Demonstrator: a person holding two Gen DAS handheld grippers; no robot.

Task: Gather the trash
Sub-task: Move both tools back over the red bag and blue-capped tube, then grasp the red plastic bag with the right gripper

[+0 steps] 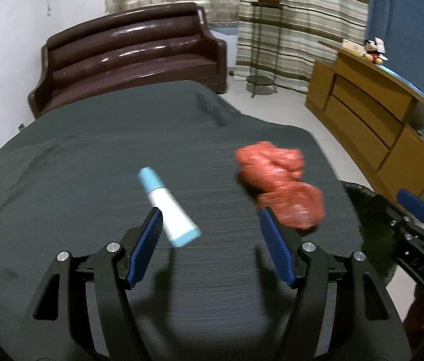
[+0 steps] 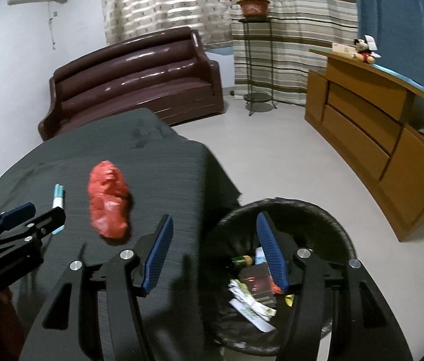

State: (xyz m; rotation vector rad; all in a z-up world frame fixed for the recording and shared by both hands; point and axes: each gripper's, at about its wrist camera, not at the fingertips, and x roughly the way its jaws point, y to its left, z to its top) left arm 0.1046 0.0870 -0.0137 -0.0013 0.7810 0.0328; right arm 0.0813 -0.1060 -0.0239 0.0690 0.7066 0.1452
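A white tube with a light-blue cap (image 1: 166, 207) lies on the dark grey cloth-covered table (image 1: 91, 165). A crumpled red plastic bag (image 1: 278, 183) lies to its right. My left gripper (image 1: 210, 210) hovers open just above the cloth. Its left finger is over the tube's lower end and the bag is beyond its right finger. My right gripper (image 2: 215, 216) is open and empty, straddling the table's edge and a black bin (image 2: 302, 207) with wrappers inside. The right wrist view also shows the bag (image 2: 108, 198), the tube (image 2: 58, 195) and the left gripper (image 2: 48, 209).
The bin stands on the pale floor against the table's right side. A brown sofa (image 2: 133, 84) stands behind the table, a plant stand (image 2: 257, 60) by the striped curtains, and a wooden cabinet (image 2: 377, 144) along the right wall.
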